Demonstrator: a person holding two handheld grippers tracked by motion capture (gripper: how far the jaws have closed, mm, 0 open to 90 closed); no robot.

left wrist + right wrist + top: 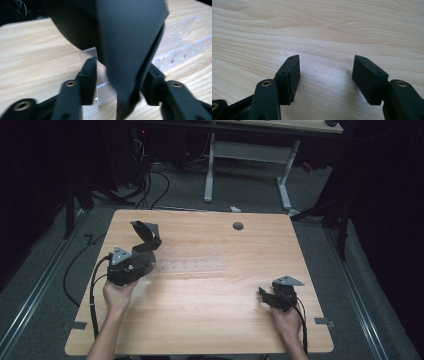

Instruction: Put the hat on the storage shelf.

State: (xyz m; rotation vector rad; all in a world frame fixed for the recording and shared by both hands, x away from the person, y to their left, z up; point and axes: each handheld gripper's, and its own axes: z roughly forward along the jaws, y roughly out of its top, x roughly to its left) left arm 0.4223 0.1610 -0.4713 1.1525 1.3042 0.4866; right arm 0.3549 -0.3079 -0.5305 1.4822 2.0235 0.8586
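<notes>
At the left of the table (210, 325), the left gripper (149, 254) stands with its jaws apart and a dark, bent sheet-like piece (146, 234) rising between them. In the left gripper view the near pad stands clear of the piece (120, 32), so nothing clamps it, and the blur leaves its material uncertain. The piece stands just over the near end of a clear slotted strip (192, 265) that lies flat on the wood. The likely risk is that the unclamped piece tips or slides off the strip. A nudge from either jaw as the hand draws away would be enough, and the same contact could drag the light strip out of line. At the right of the table, well apart from both things, the right gripper (264, 295) rests low with its jaws spread wide over bare wood (325, 75), holding nothing. No bin or tray is on the table. The strip's slots (180, 52), the nearest thing to compartments, appear empty.
</notes>
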